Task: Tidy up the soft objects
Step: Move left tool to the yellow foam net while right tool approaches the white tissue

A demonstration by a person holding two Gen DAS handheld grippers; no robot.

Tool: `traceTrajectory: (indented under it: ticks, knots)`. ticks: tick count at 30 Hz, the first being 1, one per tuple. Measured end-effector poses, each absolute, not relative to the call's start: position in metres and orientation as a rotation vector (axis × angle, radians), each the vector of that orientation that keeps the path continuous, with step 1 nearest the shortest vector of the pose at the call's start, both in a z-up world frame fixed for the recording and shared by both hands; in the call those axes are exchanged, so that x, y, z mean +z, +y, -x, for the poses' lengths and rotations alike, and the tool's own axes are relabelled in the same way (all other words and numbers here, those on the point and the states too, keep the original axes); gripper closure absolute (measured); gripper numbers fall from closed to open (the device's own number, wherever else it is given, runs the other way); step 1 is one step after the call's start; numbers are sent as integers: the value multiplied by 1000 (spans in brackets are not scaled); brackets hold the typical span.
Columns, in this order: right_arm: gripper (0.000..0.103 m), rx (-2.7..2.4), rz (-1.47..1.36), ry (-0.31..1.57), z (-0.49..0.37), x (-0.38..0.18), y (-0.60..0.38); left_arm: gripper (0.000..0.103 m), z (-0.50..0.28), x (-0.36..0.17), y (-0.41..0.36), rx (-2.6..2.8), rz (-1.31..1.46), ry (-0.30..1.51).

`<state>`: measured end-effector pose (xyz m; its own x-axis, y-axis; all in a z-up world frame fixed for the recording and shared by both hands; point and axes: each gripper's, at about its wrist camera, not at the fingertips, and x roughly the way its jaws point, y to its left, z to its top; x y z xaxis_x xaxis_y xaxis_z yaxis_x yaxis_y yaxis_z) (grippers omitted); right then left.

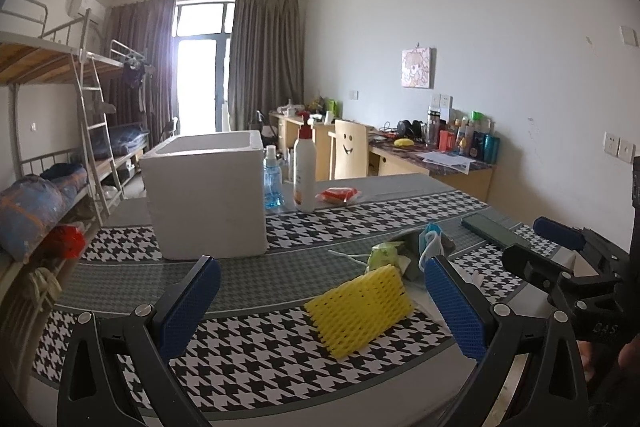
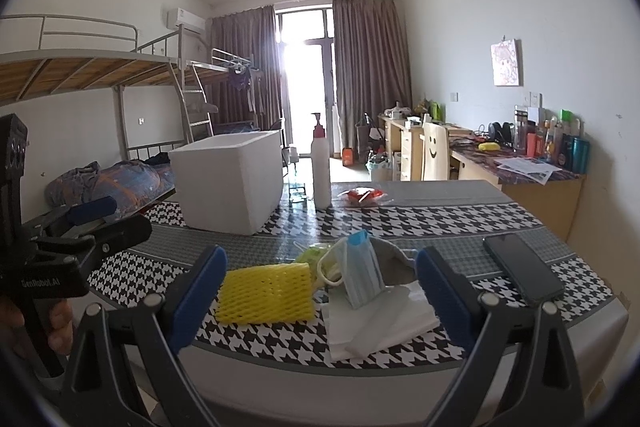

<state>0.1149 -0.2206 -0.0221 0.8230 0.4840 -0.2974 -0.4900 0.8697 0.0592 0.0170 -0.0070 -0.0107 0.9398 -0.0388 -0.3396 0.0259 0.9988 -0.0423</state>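
Note:
A yellow foam net sleeve lies on the houndstooth tablecloth near the front edge. Right of it sits a small heap: a blue face mask, a grey cloth, a green packet and white tissue sheets. A white foam box stands open-topped at the back left. My left gripper is open and holds nothing, just short of the net. My right gripper is open too, facing the mask heap.
A black phone lies at the table's right. Behind stand a white pump bottle, a blue spray bottle and a red packet. Bunk beds are on the left, and desks run along the right wall.

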Motion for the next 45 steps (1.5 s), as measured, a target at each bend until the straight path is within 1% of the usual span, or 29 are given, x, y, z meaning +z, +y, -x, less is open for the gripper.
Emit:
traceTrajectory:
  ticks: [10, 27, 41, 42, 44, 45]
  knots:
    - [5, 505, 25, 357, -127, -29, -222, 1, -33, -20, -11, -63, 34, 407]
    - [5, 459, 23, 523, -162, -65, -232, 1, -72, -49, -23, -116, -9, 546]
    - [6, 442, 7, 610, -181, -81, -231, 1, -95, -59, -27, -123, -39, 603]
    - [7, 442, 3, 614, -183, -82, -232, 1, -96, -60, -28, -124, -43, 606]
    - [15, 444, -2, 629, -186, -84, -232, 1, -99, -61, -28, -128, -47, 611]
    - [17, 441, -4, 638, -187, -85, -232, 1, -100, -61, -29, -131, -50, 612]
